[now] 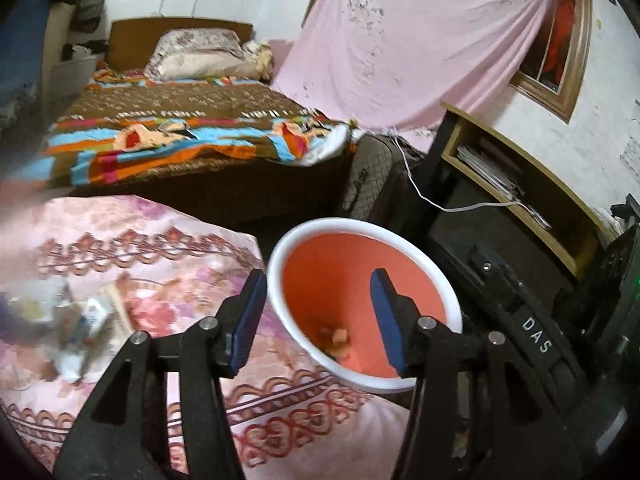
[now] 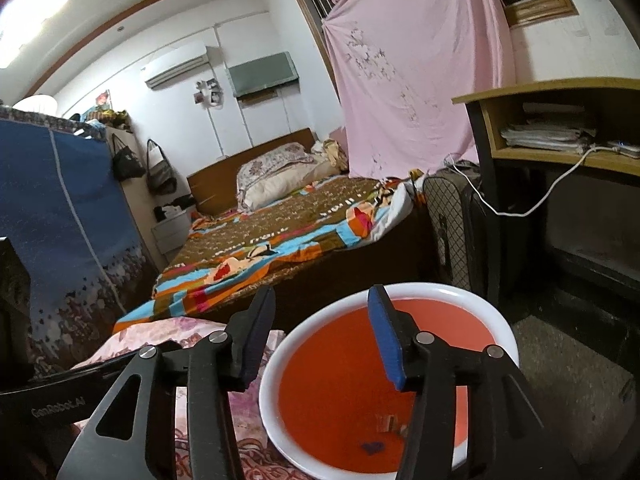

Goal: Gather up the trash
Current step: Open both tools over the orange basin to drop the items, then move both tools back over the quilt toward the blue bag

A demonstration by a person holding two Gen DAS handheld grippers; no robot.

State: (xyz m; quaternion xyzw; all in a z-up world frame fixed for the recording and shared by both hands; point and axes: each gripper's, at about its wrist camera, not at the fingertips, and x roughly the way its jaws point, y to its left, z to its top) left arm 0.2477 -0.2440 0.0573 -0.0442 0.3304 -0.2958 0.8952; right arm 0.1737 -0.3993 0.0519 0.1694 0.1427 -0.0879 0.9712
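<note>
An orange bin with a white rim [image 1: 360,280] stands beside a pink floral cloth [image 1: 168,248]. A few scraps [image 1: 336,338] lie at its bottom. My left gripper [image 1: 318,320] is open and empty, hovering over the bin's near left rim. Blurred paper and wrapper trash [image 1: 76,320] lies on the cloth to the left. In the right wrist view the bin [image 2: 340,380] sits below my right gripper [image 2: 320,336], which is open and empty above the bin's left rim. Small scraps [image 2: 386,424] show inside.
A bed with a colourful blanket [image 1: 180,132] lies beyond. A dark suitcase [image 2: 452,224] and a wooden desk with papers and a white cable [image 2: 560,144] stand to the right. A blue fabric wardrobe [image 2: 60,220] is on the left.
</note>
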